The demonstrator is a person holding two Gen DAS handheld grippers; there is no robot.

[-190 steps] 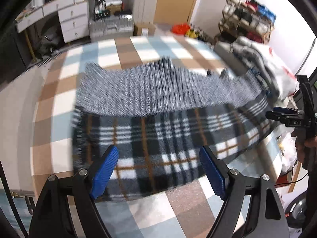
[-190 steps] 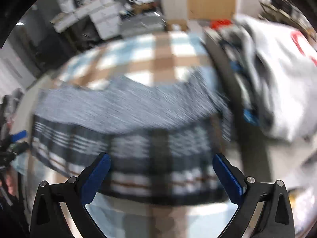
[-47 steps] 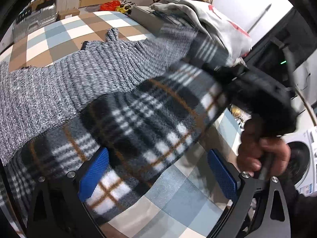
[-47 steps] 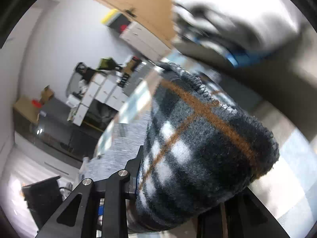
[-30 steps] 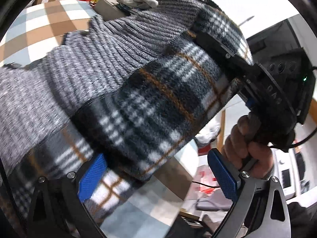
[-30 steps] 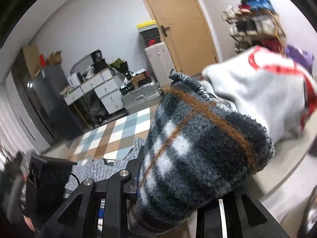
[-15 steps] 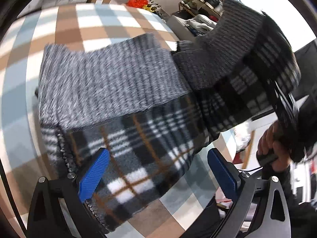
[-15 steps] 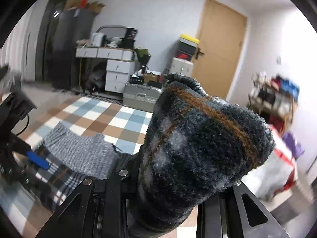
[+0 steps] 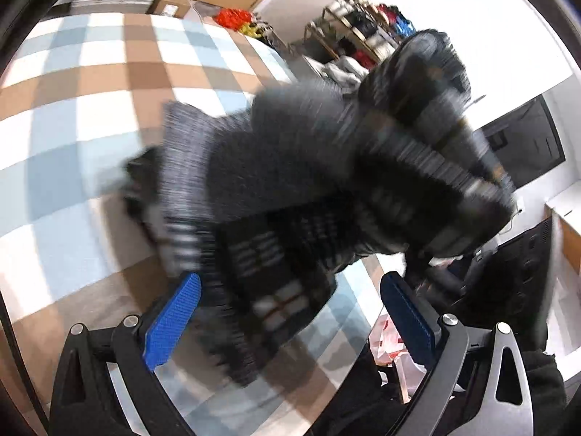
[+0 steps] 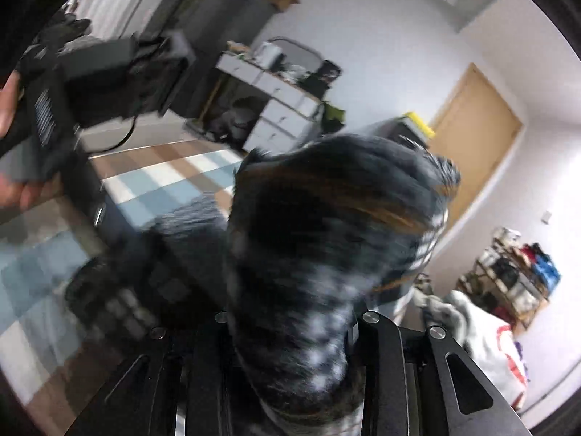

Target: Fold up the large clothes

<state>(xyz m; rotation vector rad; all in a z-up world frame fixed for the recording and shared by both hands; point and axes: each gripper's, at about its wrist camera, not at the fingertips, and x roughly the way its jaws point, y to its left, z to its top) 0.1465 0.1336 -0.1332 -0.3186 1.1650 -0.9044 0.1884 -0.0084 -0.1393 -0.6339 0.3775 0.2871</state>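
Observation:
A dark plaid fleece garment with a grey knit lining (image 9: 308, 196) is bunched and lifted off the checked table (image 9: 90, 83), blurred by motion. My right gripper (image 10: 290, 330) is shut on a fold of the plaid garment (image 10: 326, 239), which fills its view. My left gripper (image 9: 290, 301) is open, its blue pads (image 9: 174, 312) on either side of the hanging lower edge, not holding it. The left gripper's body shows at the upper left of the right wrist view (image 10: 72, 83).
A pile of white and grey clothes (image 10: 483, 334) lies at the table's far right. A clothes rack (image 9: 366, 32), a wooden door (image 10: 475, 138), drawers (image 10: 279, 105) and a dark monitor (image 9: 523, 145) stand around the room.
The right gripper has carried its end of the garment up and leftward over the rest, bunching it. The left gripper stays open and has swung its view to the right.

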